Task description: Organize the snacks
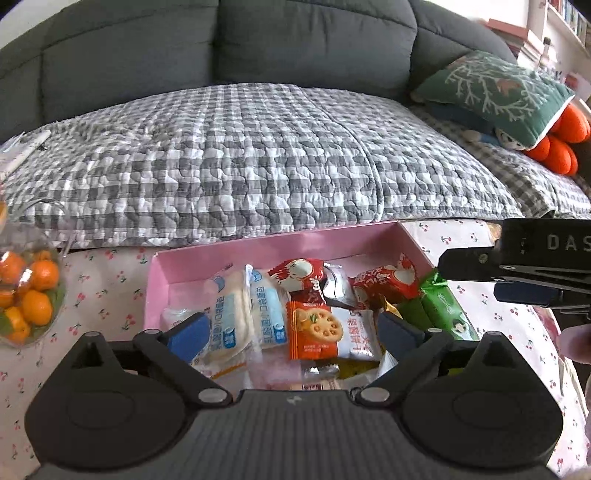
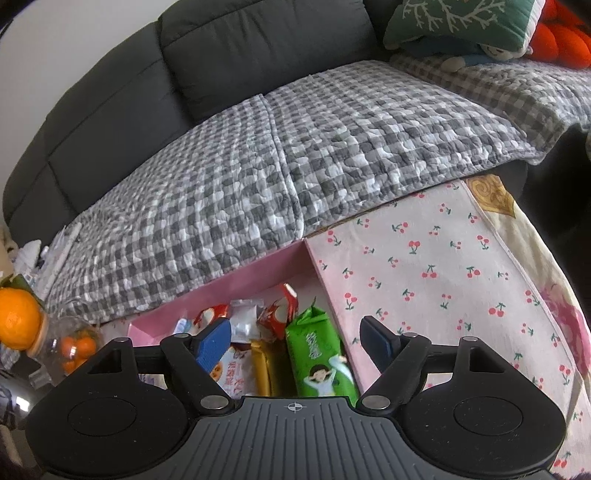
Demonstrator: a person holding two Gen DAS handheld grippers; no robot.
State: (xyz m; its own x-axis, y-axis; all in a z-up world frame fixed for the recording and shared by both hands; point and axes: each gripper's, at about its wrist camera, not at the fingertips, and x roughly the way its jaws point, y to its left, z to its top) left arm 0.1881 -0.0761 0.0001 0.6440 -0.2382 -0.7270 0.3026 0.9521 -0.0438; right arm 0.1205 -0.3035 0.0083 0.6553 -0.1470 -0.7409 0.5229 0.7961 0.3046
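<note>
left wrist cam: sits just behind the left gripper (image 1: 291,332), low over the table, faces fwd/down twd the sofa (image 1: 221,40); close to the pink box (image 1: 192,264), which fills the lower centre.
right wrist cam: behind the right gripper (image 2: 295,338), same facing but rolled, horizon tilts; close above the box's right end (image 2: 258,275) & the cherry-print cloth (image 2: 424,266).
shared: pink box w/ snack packs, green pack (image 1: 445,310) (image 2: 319,360), checked quilt (image 1: 258,155) (image 2: 295,155), green cushion (image 1: 491,86) (image 2: 461,22), oranges jar (image 1: 26,291) (image 2: 75,347).
cross-view: right gripper body (image 1: 517,273) enters left cam at right edge.
</note>
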